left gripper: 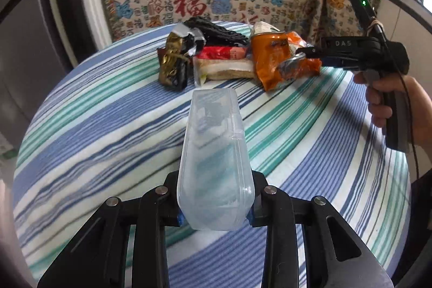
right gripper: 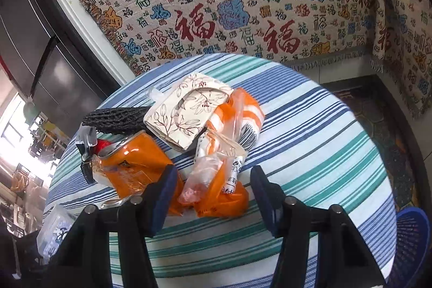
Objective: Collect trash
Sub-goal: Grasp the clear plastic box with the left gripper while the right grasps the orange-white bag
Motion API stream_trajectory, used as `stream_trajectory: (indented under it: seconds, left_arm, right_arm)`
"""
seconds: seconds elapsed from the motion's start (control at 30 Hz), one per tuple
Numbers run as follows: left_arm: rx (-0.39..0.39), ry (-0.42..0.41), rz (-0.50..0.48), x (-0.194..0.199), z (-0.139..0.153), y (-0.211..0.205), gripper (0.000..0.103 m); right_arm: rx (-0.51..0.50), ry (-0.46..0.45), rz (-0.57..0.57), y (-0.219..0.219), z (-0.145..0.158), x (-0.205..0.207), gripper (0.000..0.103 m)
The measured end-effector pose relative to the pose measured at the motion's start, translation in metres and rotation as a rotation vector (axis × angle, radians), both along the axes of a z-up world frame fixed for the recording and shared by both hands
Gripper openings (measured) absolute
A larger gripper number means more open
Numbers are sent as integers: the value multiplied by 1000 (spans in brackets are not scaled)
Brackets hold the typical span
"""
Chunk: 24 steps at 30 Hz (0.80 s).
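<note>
My left gripper (left gripper: 215, 220) is shut on a clear plastic box (left gripper: 214, 153) and holds it above the striped table (left gripper: 94, 131). A heap of trash lies at the table's far side: an orange can (left gripper: 267, 50), an orange wrapper (left gripper: 286, 66), a sandwich pack (left gripper: 224, 69), a gold-black wrapper (left gripper: 172, 64) and a black net (left gripper: 216, 31). My right gripper (right gripper: 213, 193) is open, its jaws hanging just over an orange plastic bag (right gripper: 218, 193), with the orange can (right gripper: 135, 161) to the left. The right gripper also shows in the left wrist view (left gripper: 305, 51) at the heap.
A floral paper box (right gripper: 186, 109) and an orange-white bag (right gripper: 237, 115) lie behind the heap. A blue basket (right gripper: 410, 242) stands on the floor at the right of the table. A patterned cloth (right gripper: 243, 4) covers the furniture behind. A dark cabinet (right gripper: 32, 45) is at the left.
</note>
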<state>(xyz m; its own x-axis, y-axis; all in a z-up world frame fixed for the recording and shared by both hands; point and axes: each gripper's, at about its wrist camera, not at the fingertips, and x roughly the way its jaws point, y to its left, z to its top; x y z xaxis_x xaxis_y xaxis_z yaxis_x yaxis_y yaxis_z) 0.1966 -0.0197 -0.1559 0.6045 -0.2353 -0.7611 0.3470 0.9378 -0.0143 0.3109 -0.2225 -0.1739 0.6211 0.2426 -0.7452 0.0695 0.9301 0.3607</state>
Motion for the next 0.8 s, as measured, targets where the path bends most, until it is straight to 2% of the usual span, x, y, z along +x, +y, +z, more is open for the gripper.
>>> stream_trajectory:
  seconds: [0.07, 0.17, 0.23, 0.3, 0.37, 0.47, 0.53, 0.63, 0.77, 0.8]
  left_arm:
    - [-38, 9, 43, -6, -1, 7, 33]
    - [-45, 17, 75, -8, -5, 12, 34]
    - [-53, 26, 86, -7, -8, 14, 40]
    - [-59, 23, 110, -8, -10, 16, 59]
    - [-73, 21, 141, -6, -11, 18, 71]
    - [-74, 37, 167, -3, -14, 16, 75]
    - [-54, 38, 187, -3, -15, 15, 82]
    - [-28, 42, 205, -2, -16, 12, 84]
    - [29, 43, 205, -2, -19, 6, 87]
    - [44, 43, 205, -2, -20, 4, 88]
  right_arm:
    - [-12, 7, 7, 4, -1, -1, 42]
    - [-58, 24, 30, 10, 5, -12, 41]
    - [-96, 43, 54, 10, 7, -26, 41]
    - [-142, 60, 97, 11, 11, -43, 41]
    - [-197, 67, 154, 14, 15, -64, 41]
    - [-284, 65, 218, 17, 18, -96, 41]
    - [-325, 54, 240, 20, 19, -112, 42]
    - [-355, 30, 243, 21, 16, -127, 47]
    - [-358, 37, 248, 23, 4, -132, 69]
    - [-369, 19, 244, 25, 2, -134, 71]
